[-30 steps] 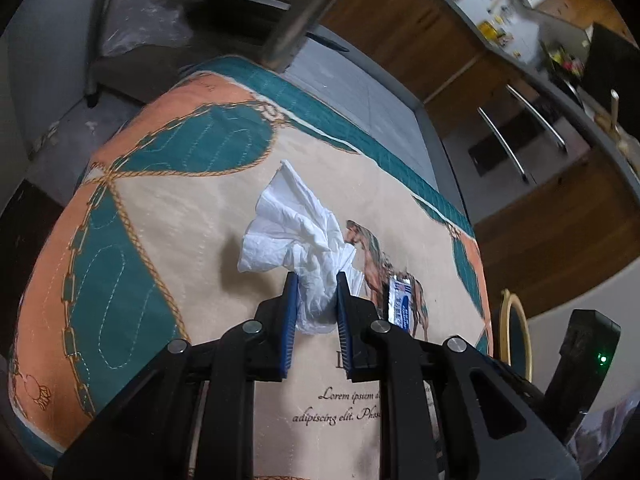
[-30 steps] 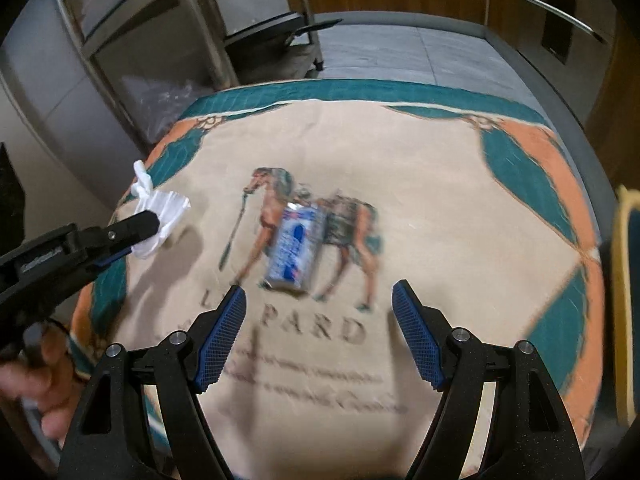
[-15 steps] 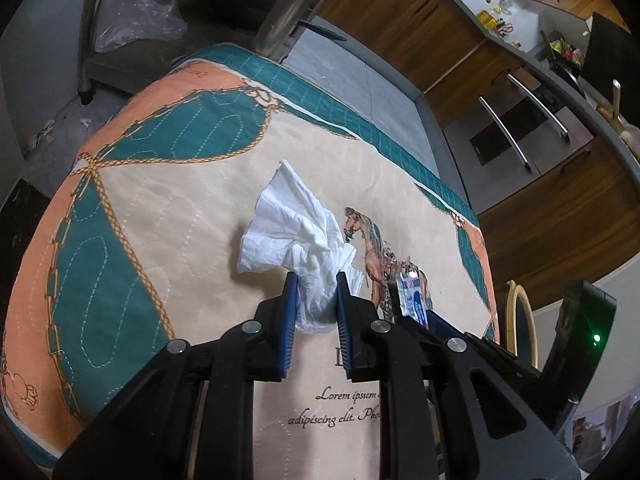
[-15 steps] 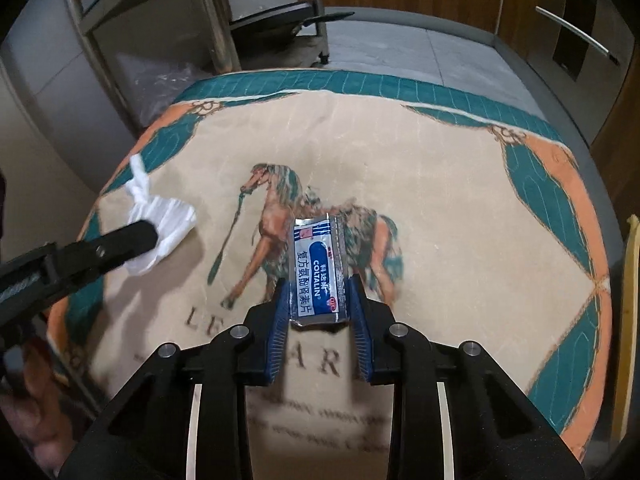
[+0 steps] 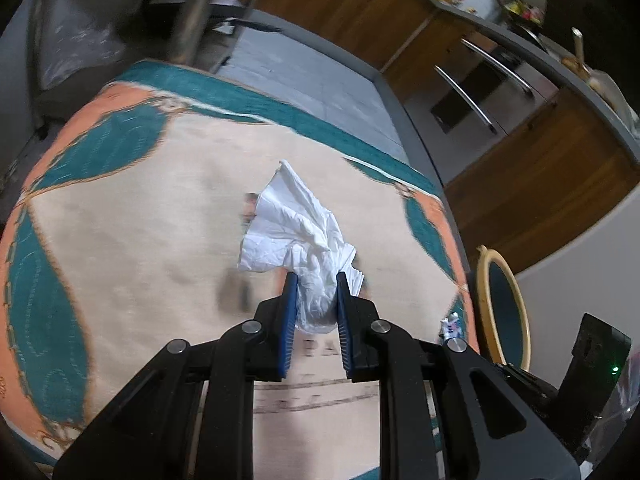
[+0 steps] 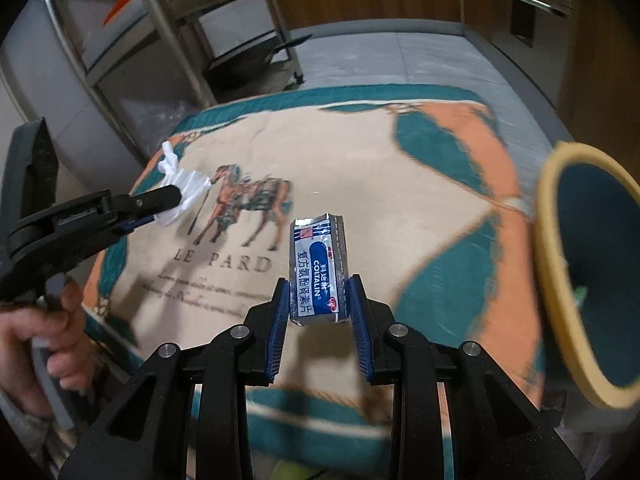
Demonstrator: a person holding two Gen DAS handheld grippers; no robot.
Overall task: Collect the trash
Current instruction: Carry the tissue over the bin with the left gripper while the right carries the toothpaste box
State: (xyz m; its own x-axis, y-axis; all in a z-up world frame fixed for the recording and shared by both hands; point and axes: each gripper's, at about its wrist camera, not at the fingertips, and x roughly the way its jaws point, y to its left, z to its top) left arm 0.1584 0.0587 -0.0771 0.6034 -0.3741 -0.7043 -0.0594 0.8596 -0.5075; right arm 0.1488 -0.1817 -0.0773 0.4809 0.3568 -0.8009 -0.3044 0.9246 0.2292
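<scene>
Between right claw (image 6: 318,300) pads: blister pack (image 6: 319,274), clamped. Left claw (image 5: 316,300) clenched on tissue (image 5: 298,236).

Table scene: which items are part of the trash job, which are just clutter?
Job:
- tissue, held in left gripper
- pill packet, held in right gripper
- bin, yellow rim

Clutter:
- horse tablecloth
- metal rack
- cabinets

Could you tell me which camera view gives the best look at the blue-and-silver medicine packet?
The right wrist view: the medicine packet stands upright, clamped in the right gripper, its label readable. The left wrist view shows only a small sliver of it at the tablecloth's right edge.
</scene>
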